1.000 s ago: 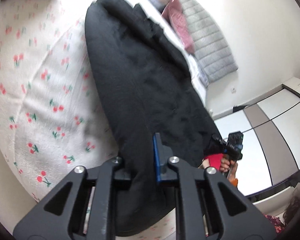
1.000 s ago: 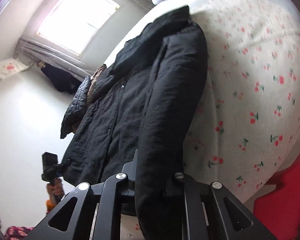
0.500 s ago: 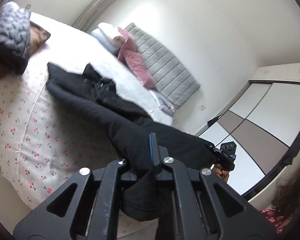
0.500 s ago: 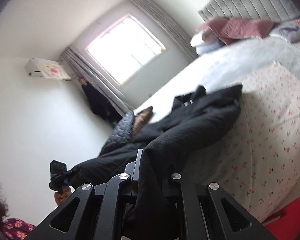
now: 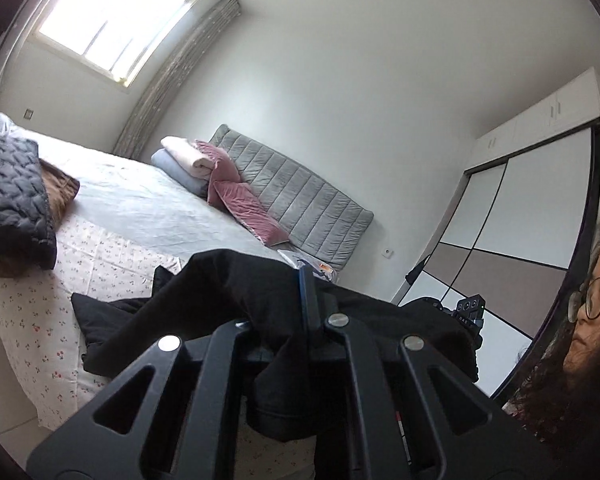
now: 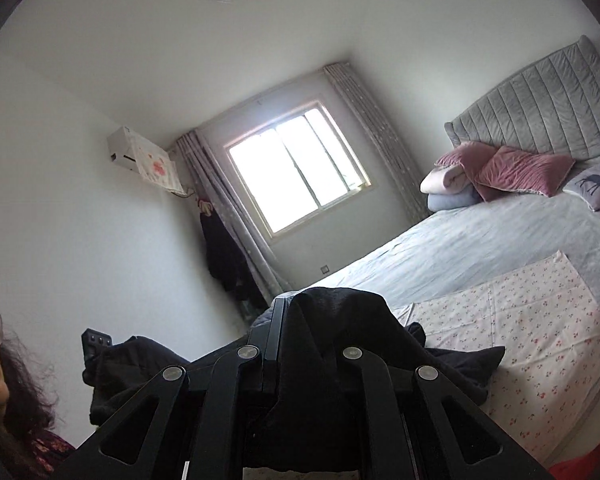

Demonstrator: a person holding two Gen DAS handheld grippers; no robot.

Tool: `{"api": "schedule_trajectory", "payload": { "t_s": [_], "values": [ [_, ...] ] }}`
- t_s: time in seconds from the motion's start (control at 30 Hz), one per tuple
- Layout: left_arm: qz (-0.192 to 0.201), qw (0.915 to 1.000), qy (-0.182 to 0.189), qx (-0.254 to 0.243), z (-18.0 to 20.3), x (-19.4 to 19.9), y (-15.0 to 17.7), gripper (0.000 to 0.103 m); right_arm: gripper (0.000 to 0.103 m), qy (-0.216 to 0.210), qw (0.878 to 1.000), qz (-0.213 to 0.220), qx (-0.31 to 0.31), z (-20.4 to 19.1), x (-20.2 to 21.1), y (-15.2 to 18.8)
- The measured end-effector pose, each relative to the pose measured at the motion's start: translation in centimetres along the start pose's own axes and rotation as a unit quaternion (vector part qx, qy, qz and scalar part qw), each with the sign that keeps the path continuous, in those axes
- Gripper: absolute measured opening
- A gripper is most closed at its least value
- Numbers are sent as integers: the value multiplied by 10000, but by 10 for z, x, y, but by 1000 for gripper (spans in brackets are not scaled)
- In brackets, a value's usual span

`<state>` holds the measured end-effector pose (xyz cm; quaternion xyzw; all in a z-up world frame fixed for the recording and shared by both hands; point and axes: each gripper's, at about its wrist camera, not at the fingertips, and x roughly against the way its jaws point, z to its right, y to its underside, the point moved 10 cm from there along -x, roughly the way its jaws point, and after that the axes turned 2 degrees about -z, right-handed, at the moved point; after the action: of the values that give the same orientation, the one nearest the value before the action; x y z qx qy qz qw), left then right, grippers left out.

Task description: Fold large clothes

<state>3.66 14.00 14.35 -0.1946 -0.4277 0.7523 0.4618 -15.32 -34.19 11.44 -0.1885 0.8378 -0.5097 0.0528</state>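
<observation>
Pinching the black coat (image 5: 236,300), the left claw (image 5: 296,320) has its fingers pressed together on a bunched fold of the fabric, which spills over the fingers and hangs down between the linkage arms. The right claw (image 6: 300,340) grips another part of the same black coat (image 6: 340,340) in the same way, its fingers closed on a hump of cloth that drapes over them. Both claws hold the coat raised above the near edge of the bed (image 5: 140,208), and the rest of the garment trails down from them onto the cherry-print sheet (image 5: 100,256) spread over the bed's near end. Beyond that sheet the bed is covered in pale grey bedding up to the grey padded headboard (image 5: 300,200). Against the headboard lie two pink pillows (image 5: 236,188) and a stack of folded blankets (image 5: 184,160), and in the right wrist view a grey cushion with a deer print (image 6: 596,184) lies just beside the pillows. On the side of the bed towards the window (image 5: 112,24) a dark quilted jacket (image 5: 12,192) lies on top of a brown garment (image 5: 60,188). A wardrobe with sliding doors (image 5: 512,232) stands on the far side of the headboard from the window. At the frame edges the person's face with glasses (image 5: 592,308) shows.
</observation>
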Motion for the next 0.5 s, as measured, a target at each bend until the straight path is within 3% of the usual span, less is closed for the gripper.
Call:
{"api": "schedule_trajectory", "payload": {
  "t_s": [0.23, 0.5],
  "values": [
    [-457, 9934, -655, 828, -106, -60, 4, 8, 10, 627, 9933, -488, -836, 109, -65, 37],
    [-1087, 9796, -1470, 832, -193, -158, -10, 8, 11, 1134, 9812, -1007, -1198, 196, -159, 37]
  ]
}}
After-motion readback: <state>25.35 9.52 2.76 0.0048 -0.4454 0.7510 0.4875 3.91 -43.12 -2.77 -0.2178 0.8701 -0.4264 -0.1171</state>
